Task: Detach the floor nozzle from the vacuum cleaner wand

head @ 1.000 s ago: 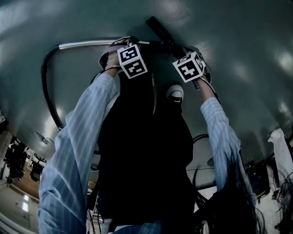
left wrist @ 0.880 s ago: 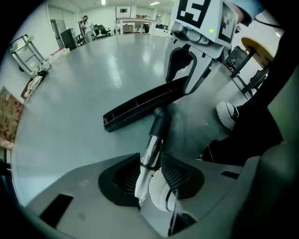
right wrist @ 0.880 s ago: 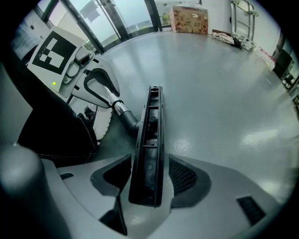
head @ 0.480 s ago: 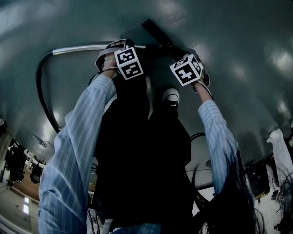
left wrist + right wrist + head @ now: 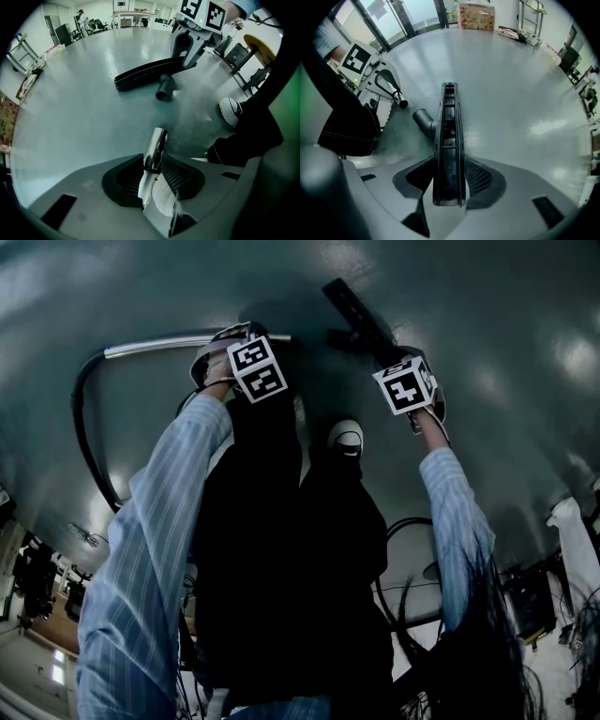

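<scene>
Over the grey floor [image 5: 511,93], your right tongs [image 5: 449,190], whose jaws have just been closing, grip the floor nozzle [image 5: 449,131] at its end. It sits apart from the wand [image 5: 157,143], which is clamped in your left tongs [image 5: 157,177].

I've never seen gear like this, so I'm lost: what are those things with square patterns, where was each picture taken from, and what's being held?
There is no robot: a person holds a two-jaw gripper in each hand, and the patterned cubes are part of them. One picture is from a head camera looking down at the glossy grey floor; the other two are from cameras riding on the grippers. The left gripper is clamped on the shiny chrome vacuum wand. The right gripper, whose jaws have just been closing, holds the long black plastic floor nozzle between them. Nozzle and wand are apart.
</scene>
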A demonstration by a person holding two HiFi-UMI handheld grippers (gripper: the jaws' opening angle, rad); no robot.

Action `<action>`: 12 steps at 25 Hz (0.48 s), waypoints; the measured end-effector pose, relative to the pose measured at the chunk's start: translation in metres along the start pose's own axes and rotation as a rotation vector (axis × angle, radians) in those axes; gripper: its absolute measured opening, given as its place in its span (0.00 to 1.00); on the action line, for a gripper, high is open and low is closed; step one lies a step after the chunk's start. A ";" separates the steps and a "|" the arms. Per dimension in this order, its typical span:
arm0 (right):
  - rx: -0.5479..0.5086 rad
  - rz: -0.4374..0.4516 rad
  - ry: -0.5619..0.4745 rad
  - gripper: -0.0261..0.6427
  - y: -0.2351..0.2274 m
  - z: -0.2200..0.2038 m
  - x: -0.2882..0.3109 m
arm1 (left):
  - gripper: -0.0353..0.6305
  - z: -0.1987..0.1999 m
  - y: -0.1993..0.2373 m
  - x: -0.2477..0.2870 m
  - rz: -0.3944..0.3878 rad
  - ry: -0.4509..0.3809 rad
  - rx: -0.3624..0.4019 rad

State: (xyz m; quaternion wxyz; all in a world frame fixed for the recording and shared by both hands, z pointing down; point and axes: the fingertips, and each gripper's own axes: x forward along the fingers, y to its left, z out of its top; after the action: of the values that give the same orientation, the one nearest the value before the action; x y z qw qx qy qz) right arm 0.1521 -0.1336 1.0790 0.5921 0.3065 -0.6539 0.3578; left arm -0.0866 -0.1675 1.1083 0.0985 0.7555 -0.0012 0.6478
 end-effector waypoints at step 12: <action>0.071 0.065 0.008 0.35 0.019 0.005 -0.032 | 0.23 -0.004 -0.001 -0.051 -0.015 -0.007 -0.077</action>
State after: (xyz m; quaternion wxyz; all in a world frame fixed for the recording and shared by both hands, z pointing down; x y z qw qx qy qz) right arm 0.1375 -0.1276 1.0451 0.5717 0.3044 -0.6479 0.4008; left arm -0.0980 -0.1721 1.0591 0.1323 0.7534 -0.0210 0.6437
